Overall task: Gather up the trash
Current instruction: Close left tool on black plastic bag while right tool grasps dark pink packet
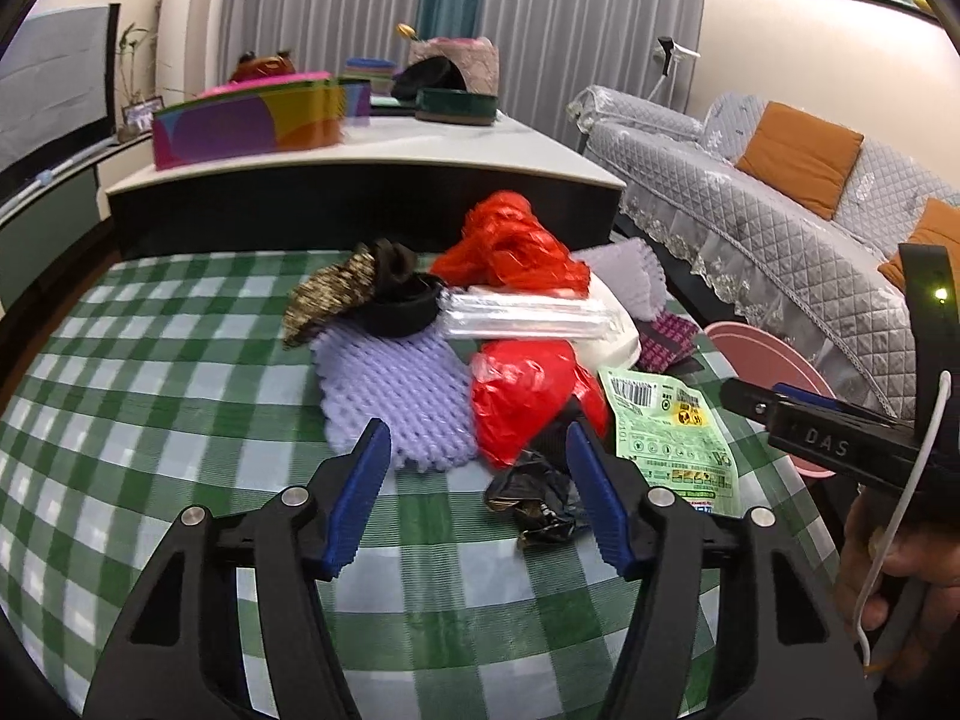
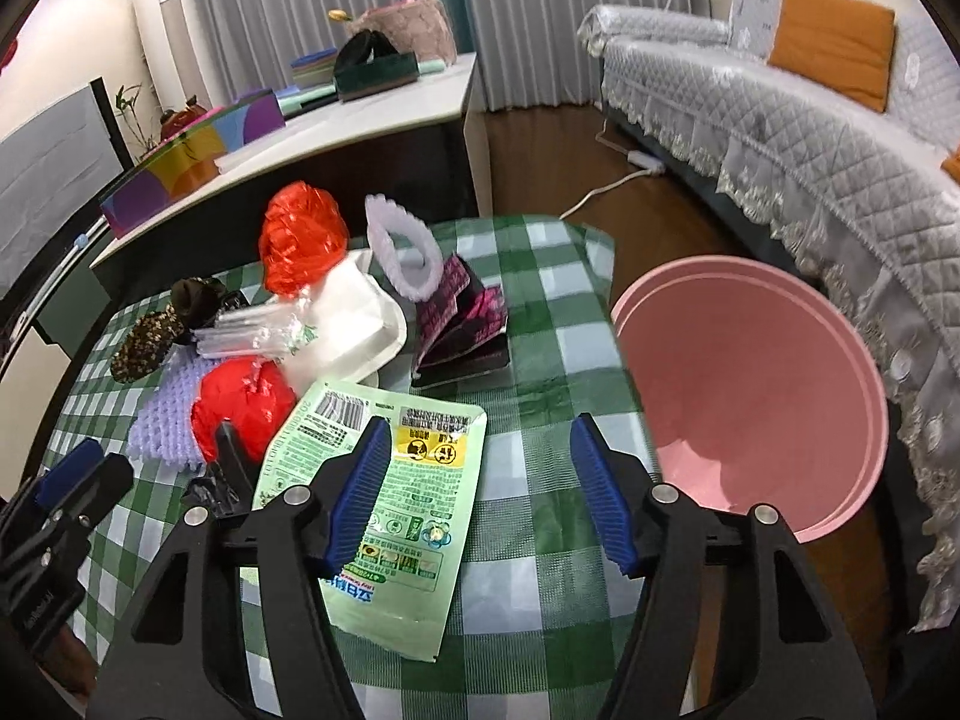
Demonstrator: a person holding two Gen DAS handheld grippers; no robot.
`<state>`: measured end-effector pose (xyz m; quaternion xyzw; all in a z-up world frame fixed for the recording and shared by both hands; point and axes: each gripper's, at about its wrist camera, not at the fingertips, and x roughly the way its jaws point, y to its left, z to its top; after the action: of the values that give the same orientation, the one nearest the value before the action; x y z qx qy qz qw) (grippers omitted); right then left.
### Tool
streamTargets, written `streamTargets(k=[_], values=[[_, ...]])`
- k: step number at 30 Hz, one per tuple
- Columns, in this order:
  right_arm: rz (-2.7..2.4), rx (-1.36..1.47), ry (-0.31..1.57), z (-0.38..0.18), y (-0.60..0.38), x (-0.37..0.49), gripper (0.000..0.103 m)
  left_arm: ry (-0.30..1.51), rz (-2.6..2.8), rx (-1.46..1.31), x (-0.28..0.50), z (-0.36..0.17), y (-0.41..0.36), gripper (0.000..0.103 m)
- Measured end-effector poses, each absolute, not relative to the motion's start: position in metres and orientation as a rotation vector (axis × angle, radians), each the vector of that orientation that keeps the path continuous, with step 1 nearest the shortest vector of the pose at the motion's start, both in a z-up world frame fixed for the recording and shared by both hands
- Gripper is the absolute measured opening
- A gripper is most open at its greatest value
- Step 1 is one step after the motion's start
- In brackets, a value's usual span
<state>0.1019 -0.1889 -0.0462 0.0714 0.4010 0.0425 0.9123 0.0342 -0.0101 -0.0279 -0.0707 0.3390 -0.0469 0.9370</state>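
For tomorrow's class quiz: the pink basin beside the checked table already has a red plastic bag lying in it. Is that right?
Not quite. The pink basin beside the checked table holds nothing, as the right wrist view shows; both red plastic bags lie on the table.

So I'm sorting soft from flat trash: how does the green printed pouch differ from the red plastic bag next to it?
The green printed pouch lies flat and spread out on the checked cloth; the red plastic bag is crumpled into a puffy lump. The pouch is pale green and carries a barcode and printed text; the bag is plain glossy red. Both sit on the table near the pink bin, neither is gripped.
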Motion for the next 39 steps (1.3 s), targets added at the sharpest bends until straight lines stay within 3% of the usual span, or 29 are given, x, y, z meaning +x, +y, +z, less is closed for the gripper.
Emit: streamTargets(k=[6,9,12,14,18,19,28,31,34,36,37,38,39], values=[[0.123,0.189,0.891,-0.065,-0.188,0.118,0.062,0.741,-0.115,-0.145,0.05,-0.043,-0.016,0.06],[0.139,0.206,0.913,-0.071,-0.187,0.121,0.056,0.785,-0.121,-0.145,0.06,-0.051,-0.019,0.06],[0.156,0.196,0.918,-0.072,-0.183,0.122,0.049,0.82,-0.133,-0.16,0.066,-0.059,-0.02,0.053],[0.182,0.201,0.925,-0.072,-0.181,0.123,0.034,0.832,-0.149,-0.177,0.069,-0.062,-0.021,0.048],[0.218,0.207,0.931,-0.071,-0.178,0.122,0.022,0.826,-0.177,-0.162,0.068,-0.062,-0.026,0.034],[0.231,0.206,0.929,-0.069,-0.177,0.122,0.0,0.827,-0.178,-0.156,0.068,-0.061,-0.026,0.033],[0.272,0.19,0.85,-0.047,-0.175,0.111,0.0,0.786,-0.13,-0.125,0.062,-0.046,-0.014,0.022],[0.294,0.204,0.853,-0.044,-0.17,0.107,0.005,0.771,-0.093,-0.127,0.056,-0.04,-0.003,0.02],[0.316,0.172,0.848,-0.041,-0.157,0.102,0.006,0.749,-0.069,-0.119,0.05,-0.033,0.006,0.008],[0.32,0.144,0.834,-0.038,-0.147,0.099,0.027,0.734,-0.055,-0.11,0.047,-0.028,0.011,0.007],[0.32,0.129,0.822,-0.035,-0.141,0.096,0.043,0.726,-0.049,-0.11,0.044,-0.025,0.016,0.007],[0.324,0.111,0.812,-0.033,-0.135,0.094,0.051,0.723,-0.045,-0.113,0.042,-0.024,0.019,0.007],[0.33,0.095,0.808,-0.033,-0.13,0.092,0.051,0.723,-0.04,-0.118,0.041,-0.024,0.023,0.007]])
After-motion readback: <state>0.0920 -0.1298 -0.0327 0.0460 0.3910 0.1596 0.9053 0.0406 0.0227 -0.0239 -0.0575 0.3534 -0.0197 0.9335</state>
